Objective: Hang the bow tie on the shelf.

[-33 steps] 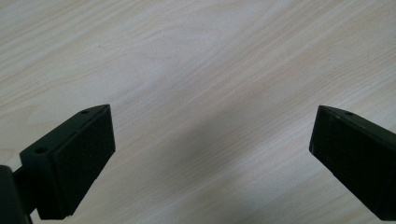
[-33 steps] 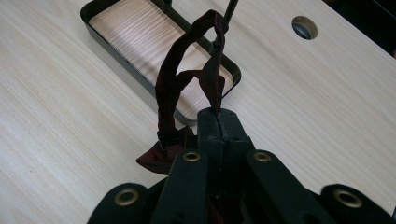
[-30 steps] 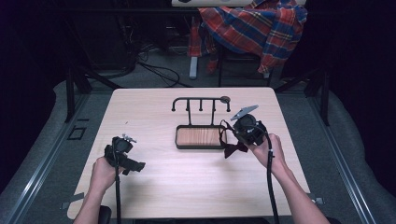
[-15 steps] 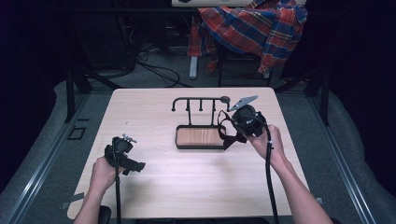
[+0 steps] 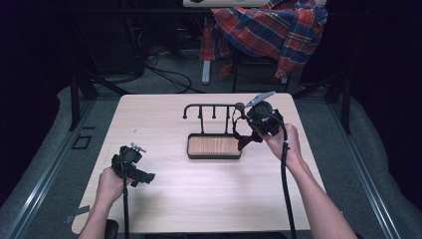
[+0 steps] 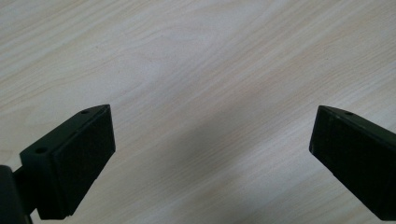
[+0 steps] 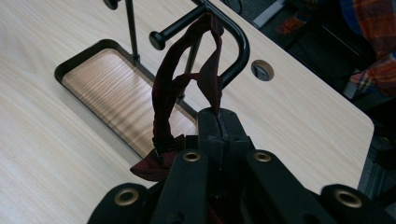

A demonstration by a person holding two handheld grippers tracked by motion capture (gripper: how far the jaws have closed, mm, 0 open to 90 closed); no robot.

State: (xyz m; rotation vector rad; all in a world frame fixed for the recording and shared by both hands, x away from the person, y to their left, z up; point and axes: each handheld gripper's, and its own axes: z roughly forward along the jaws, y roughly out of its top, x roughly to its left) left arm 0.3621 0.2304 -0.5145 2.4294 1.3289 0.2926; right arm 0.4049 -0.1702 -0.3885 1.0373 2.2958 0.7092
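A dark red fabric loop [image 7: 164,93] is pinched between the shut jaws of my right gripper [image 7: 218,122]. The loop's top reaches the curved end of a black hook rack [image 7: 237,39]; whether it hangs on the bar I cannot tell. The rack stands on a black-rimmed wooden tray [image 7: 70,67]. From the high view, the right gripper [image 5: 247,130] is held above the tray's [image 5: 190,149] right end, beside the rack [image 5: 209,106], with the loop [image 5: 243,141] dangling below it. My left gripper [image 5: 143,177] rests low at the table's front left, jaws wide open over bare wood [image 6: 212,135].
A plaid shirt [image 5: 271,30] drapes over a chair behind the table. Cables lie on the floor at the back left. A round cable hole [image 7: 262,70] sits in the tabletop past the rack. Metal rails run along both sides of the table.
The right gripper has risen and moved toward the rack's right end, carrying the red loop with it. The left gripper has stayed where it was.
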